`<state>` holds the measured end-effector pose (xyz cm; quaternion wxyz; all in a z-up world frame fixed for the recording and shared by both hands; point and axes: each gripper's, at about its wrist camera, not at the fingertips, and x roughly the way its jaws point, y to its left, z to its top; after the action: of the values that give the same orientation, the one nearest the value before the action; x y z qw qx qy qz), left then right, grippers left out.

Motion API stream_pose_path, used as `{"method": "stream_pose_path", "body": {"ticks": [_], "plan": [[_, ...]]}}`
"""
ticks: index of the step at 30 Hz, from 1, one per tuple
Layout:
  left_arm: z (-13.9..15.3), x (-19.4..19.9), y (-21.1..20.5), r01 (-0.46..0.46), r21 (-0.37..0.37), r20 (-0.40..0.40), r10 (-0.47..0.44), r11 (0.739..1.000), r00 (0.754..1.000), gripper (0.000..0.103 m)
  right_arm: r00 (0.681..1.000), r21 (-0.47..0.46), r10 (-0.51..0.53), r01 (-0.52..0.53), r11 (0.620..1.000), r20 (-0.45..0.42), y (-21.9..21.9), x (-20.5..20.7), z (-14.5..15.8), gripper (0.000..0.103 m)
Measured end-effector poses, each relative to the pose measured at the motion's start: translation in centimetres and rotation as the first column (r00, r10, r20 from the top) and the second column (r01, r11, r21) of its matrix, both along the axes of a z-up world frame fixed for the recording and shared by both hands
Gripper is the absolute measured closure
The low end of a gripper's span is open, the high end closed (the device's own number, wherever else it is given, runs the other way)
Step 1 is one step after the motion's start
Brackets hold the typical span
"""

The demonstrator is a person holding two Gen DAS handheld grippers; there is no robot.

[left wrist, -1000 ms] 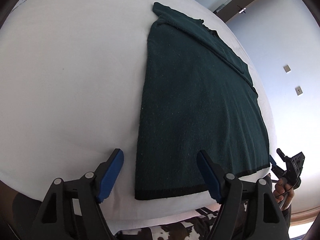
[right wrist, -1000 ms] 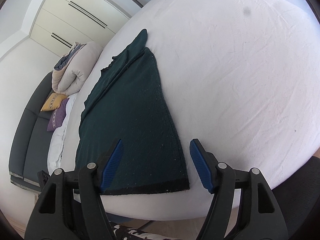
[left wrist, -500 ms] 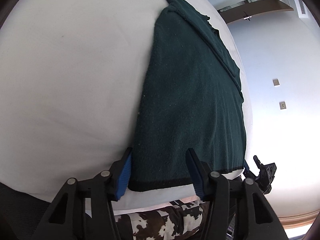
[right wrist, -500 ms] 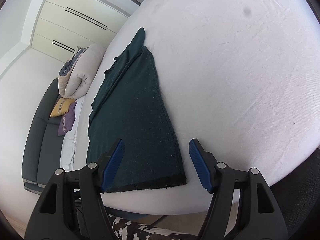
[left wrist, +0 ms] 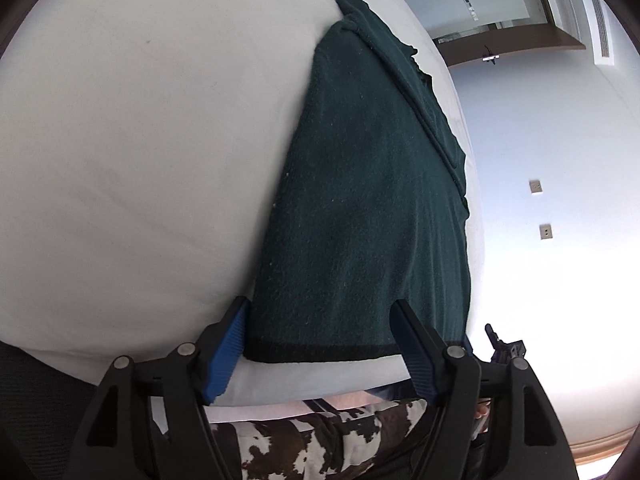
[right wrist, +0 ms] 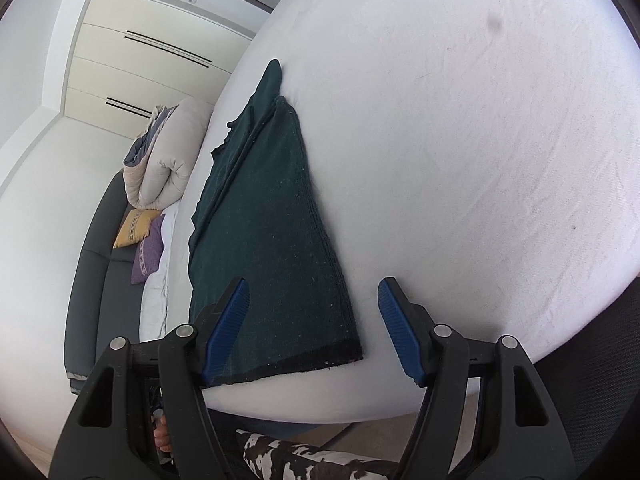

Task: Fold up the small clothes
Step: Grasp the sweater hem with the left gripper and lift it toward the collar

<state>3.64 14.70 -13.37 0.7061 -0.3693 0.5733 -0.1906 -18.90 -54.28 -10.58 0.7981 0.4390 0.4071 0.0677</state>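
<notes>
A dark green knitted garment (left wrist: 360, 208) lies flat and folded lengthwise on the white bed (left wrist: 140, 160), its black hem at the near edge. My left gripper (left wrist: 320, 324) is open, its blue pads straddling the hem's left corner, low at the bed edge. In the right wrist view the same garment (right wrist: 272, 248) runs away from me. My right gripper (right wrist: 314, 304) is open, its pads either side of the hem's right corner (right wrist: 352, 356).
The bed's near edge (right wrist: 320, 404) is just below both grippers. A dark sofa (right wrist: 100, 272) with a rolled duvet (right wrist: 168, 156) and cushions stands left of the bed. Cow-patterned trousers (left wrist: 320, 440) are below.
Both grippers have moved forward and lower toward the garment's hem. The left gripper's jaws have narrowed somewhat and now straddle the left corner.
</notes>
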Motion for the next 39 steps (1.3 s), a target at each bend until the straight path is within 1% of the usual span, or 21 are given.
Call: {"method": "stream_pose_path", "body": {"ticks": [3,5,7,8,9,10,14,15,16,17,18,19,22,23,24,26,27,28,32,36,39], "plan": [[-0.3,0.2,-0.1,-0.001,-0.05,-0.014,0.0,0.999,1.0,0.028,1.0,0.02,-0.003,0.003,1.0,0.003,0.1,-0.1,-0.2,0.037],[-0.4,0.2,-0.1,-0.011,-0.053,-0.018,0.01,0.999,1.0,0.036,1.0,0.027,-0.005,0.004,1.0,0.004,0.1,-0.1,-0.2,0.037],[-0.7,0.1,0.2,-0.023,-0.07,-0.025,0.021,0.997,0.999,0.055,1.0,0.03,-0.003,0.002,1.0,0.004,0.2,-0.2,-0.3,0.037],[-1.0,0.0,0.3,-0.032,-0.086,-0.031,0.029,0.996,0.999,0.06,1.0,0.032,-0.001,0.001,0.999,0.004,0.2,-0.2,-0.3,0.037],[-1.3,-0.2,0.5,-0.043,-0.106,-0.036,0.039,0.993,0.999,0.068,1.0,0.034,-0.001,0.001,0.999,0.002,0.1,-0.2,-0.2,0.037],[-1.5,-0.4,0.7,-0.059,-0.13,-0.04,0.054,0.99,0.998,0.072,1.0,0.035,-0.001,0.001,0.999,0.0,0.1,-0.3,-0.2,0.037],[-2.5,-1.3,1.7,-0.155,-0.224,-0.061,0.145,0.962,0.988,0.072,1.0,0.023,-0.014,0.014,1.0,-0.006,-0.4,-0.7,0.0,0.037],[-2.7,-1.6,2.2,-0.189,-0.241,-0.061,0.179,0.952,0.982,0.072,1.0,0.021,-0.018,0.018,1.0,-0.01,-0.5,-0.9,0.1,0.037],[-2.8,-1.8,2.4,-0.225,-0.26,-0.062,0.216,0.939,0.974,0.058,1.0,0.016,-0.022,0.022,1.0,-0.014,-0.7,-1.1,0.2,0.037],[-3.0,-2.0,2.5,-0.253,-0.293,-0.067,0.244,0.922,0.967,0.049,1.0,0.011,-0.025,0.025,1.0,-0.016,-0.7,-1.1,0.3,0.037],[-3.1,-2.1,2.4,-0.267,-0.331,-0.066,0.26,0.905,0.963,0.036,1.0,0.008,-0.027,0.027,1.0,-0.016,-0.8,-1.3,0.3,0.037],[-2.9,-2.1,2.0,-0.262,-0.34,-0.054,0.26,0.903,0.964,0.029,0.999,0.007,-0.026,0.026,1.0,-0.019,-0.8,-1.3,0.4,0.037],[-1.5,-1.5,0.1,-0.171,-0.262,-0.015,0.173,0.95,0.985,0.021,1.0,0.006,-0.019,0.02,1.0,-0.024,-0.6,-1.4,0.2,0.037],[-1.2,-1.2,-0.5,-0.139,-0.243,-0.015,0.139,0.96,0.99,0.019,1.0,0.007,-0.016,0.016,1.0,-0.025,-0.4,-1.3,0.1,0.037],[-1.0,-1.1,-1.0,-0.117,-0.231,-0.016,0.117,0.966,0.993,0.022,1.0,0.009,-0.011,0.011,1.0,-0.026,-0.3,-1.3,0.1,0.037],[-0.9,-0.9,-1.4,-0.096,-0.223,-0.012,0.096,0.97,0.995,0.038,1.0,0.011,0.001,-0.001,1.0,-0.028,0.1,-1.1,0.0,0.037],[-1.1,-0.8,-1.3,-0.097,-0.225,-0.022,0.094,0.969,0.995,0.064,1.0,0.009,0.007,-0.007,1.0,-0.028,0.2,-0.9,0.0,0.037],[-1.2,-1.0,-0.7,-0.108,-0.223,-0.026,0.105,0.969,0.994,0.083,1.0,0.008,0.011,-0.011,1.0,-0.028,0.3,-0.9,0.0,0.037],[-0.5,-1.6,1.6,-0.156,-0.206,0.013,0.162,0.966,0.987,0.089,0.999,0.008,0.015,-0.015,1.0,-0.031,0.1,-0.9,0.0,0.037],[-0.3,-2.2,3.0,-0.178,-0.198,0.031,0.187,0.964,0.982,0.095,0.999,-0.006,0.018,-0.018,1.0,-0.036,0.3,-0.9,0.0,0.037],[-0.7,-2.3,3.0,-0.198,-0.202,0.029,0.208,0.959,0.978,0.096,0.999,-0.019,0.025,-0.026,0.999,-0.042,0.6,-0.8,0.2,0.037]]}}
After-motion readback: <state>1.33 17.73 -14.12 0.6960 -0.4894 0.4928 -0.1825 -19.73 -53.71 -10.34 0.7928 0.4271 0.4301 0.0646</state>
